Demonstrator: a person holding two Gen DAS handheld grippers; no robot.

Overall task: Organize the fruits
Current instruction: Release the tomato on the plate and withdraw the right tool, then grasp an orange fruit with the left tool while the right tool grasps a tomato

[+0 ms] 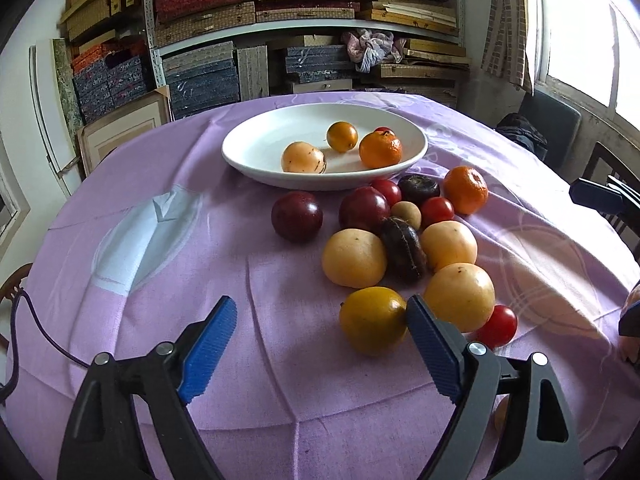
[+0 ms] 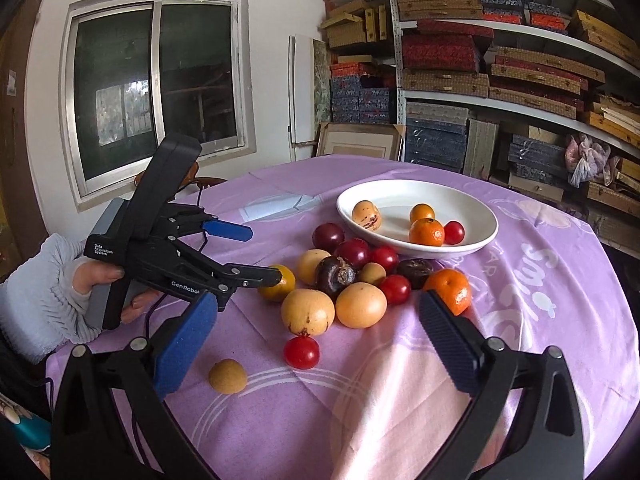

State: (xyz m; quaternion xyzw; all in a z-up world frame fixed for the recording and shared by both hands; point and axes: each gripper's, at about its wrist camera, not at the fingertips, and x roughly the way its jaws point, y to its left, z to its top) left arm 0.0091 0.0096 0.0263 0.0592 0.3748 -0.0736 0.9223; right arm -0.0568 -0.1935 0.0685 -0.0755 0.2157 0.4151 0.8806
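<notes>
On the table, largest thing first:

Tablecloth: a lilac cloth [image 1: 200,360] covers the round table to every edge I can see, creased, with a pale patch toward its left edge.

Bowl: a white oval bowl [image 1: 256,152] sits near the table's far edge. It holds a pale speckled fruit [image 1: 302,157], a small yellow-orange fruit [image 1: 342,136], a mandarin [image 1: 380,149] and a small red fruit [image 2: 454,232] just beside that mandarin.

Loose fruit: a heap lies on the cloth just in front of the bowl, toward the table's right edge. In it are three pale yellow round fruits [image 1: 354,258], two dark red plums [image 1: 297,216], two dark brown fruits [image 1: 404,250], several cherry tomatoes [image 1: 496,326] and another mandarin [image 1: 466,190].

My left claw [image 1: 322,316]: fingers wide apart, clamped on nothing. Its right finger touches, or nearly touches, a yellow fruit [image 1: 372,320] at the near end of the heap; the fruit sits at that finger's tip, not gripped.

My right claw [image 2: 316,316]: fingers spread wide over the near side of the heap, holding nothing. A cherry tomato lies on the cloth between them.

Stray piece: a small tan round fruit [image 2: 227,376] lies alone, near the table's near edge.

My hand [image 2: 104,280]: in a pale ribbed sleeve, wrapped around the left claw's handle.
</notes>
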